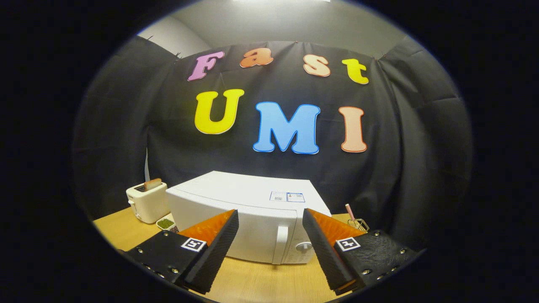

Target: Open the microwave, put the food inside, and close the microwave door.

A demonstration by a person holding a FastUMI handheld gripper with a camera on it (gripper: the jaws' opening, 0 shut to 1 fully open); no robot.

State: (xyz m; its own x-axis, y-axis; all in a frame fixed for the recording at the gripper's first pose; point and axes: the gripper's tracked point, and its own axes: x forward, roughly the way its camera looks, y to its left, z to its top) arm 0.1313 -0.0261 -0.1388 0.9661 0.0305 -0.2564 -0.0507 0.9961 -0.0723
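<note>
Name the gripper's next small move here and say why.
Probably ease forward toward the door handle. The microwave is shut on the wooden table, its handle standing just ahead of the gap between the fingers. The gripper is open and holds nothing, so opening the door seems to come first.

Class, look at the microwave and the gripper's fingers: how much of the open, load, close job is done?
Nothing looks done: the microwave door is shut, its handle untouched. In hand: the gripper is open, fingers apart and holding nothing, the handle just ahead between them. Left: opening the door, putting food inside, closing it. A toaster stands beside the microwave on the table.
</note>
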